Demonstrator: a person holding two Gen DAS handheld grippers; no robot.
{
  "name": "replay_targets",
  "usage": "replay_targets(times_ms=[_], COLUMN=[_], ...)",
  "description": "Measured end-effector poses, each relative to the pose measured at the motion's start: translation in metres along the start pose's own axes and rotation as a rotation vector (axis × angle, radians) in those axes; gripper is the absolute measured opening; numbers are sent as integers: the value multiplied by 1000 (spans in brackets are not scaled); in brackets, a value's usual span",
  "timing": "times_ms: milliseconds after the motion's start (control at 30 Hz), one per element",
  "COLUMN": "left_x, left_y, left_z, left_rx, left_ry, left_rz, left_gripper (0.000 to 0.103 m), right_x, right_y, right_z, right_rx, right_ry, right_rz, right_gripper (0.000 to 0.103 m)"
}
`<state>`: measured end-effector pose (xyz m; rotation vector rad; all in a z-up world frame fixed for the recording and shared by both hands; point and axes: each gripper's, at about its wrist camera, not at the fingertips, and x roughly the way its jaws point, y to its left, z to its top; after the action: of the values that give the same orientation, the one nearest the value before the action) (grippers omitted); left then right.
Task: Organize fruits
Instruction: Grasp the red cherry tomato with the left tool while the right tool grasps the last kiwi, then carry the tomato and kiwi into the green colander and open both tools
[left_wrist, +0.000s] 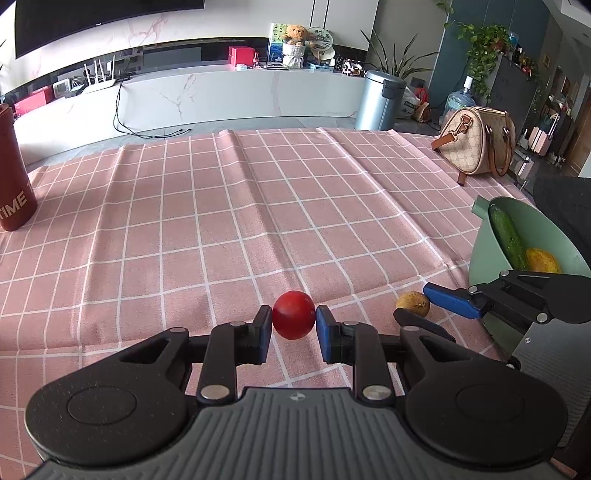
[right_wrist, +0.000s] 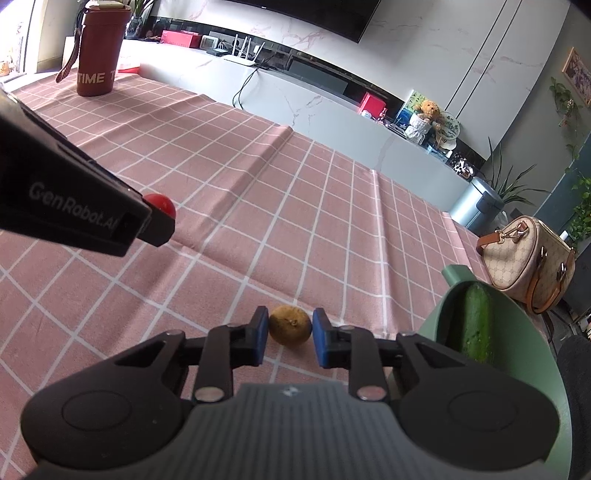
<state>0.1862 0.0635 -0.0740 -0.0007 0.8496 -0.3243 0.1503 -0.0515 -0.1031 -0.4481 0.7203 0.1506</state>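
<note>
Left hand-held gripper clenched on a round, glossy red fruit, both blue pads touching its sides; whether the fruit rests on the pink checked cloth of the worktop or hangs just above it cannot be told. In the right wrist view only the top of this red fruit shows past the dark body of the left hand-held gripper. Right hand-held gripper brackets a small, dull yellow-brown fruit with a speckled, rough skin and a stem scar facing the camera; the fruit lies on the cloth between the blue pads, with a thin gap on the left side, so the jaws read as released, though contact on the right side is hard to judge. A pale green bowl stands at the right edge of the worktop, just beside the yellow-brown fruit, and holds a dark green cucumber leaning against its wall and a yellow-orange fruit, the latter partly covered by the right hand-held gripper. The bowl's near rim is cut off by the frame. A red bottle stands far left and a patterned handbag far right
</note>
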Motion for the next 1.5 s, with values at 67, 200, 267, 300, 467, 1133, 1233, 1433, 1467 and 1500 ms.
replay_targets(times_ms=[67, 200, 267, 300, 467, 1133, 1233, 1433, 1467, 1500], left_x=[-5, -19, -26, -29, -46, -27, -12, 13, 17, 20], left_y=[0, -3, -9, -13, -40, -198, -210, -219, -220, -220], left_z=[1, 5, 6, 8, 14, 42, 40, 37, 38, 38], left_rx=[-8, -29, -29, -36, -33, 112, 125, 147, 147, 143], left_ry=[-2, -15, -22, -19, -30, 123, 171, 235, 243, 253], left_rz=[-6, -20, -30, -42, -81, -315, -317, -303, -303, -302], left_gripper=[28, 28, 28, 28, 28, 28, 28, 28, 28, 28], right_x=[-8, -33, -44, -49, -77, -124, -117, -100, -97, -93], right_y=[-2, -16, -27, -33, -65, -207, -219, -232, -233, -233], right_z=[1, 8, 12, 14, 17, -52, -61, -70, -71, -72], right_rx=[10, 66, 111, 132, 217, 291, 293, 257, 251, 242], right_ry=[-17, -36, -38, -35, -15, 95, 127, 167, 173, 180], right_rz=[27, 108, 152, 173, 246, 226, 236, 247, 251, 256], right_gripper=[21, 21, 21, 21, 21, 21, 21, 21, 21, 21])
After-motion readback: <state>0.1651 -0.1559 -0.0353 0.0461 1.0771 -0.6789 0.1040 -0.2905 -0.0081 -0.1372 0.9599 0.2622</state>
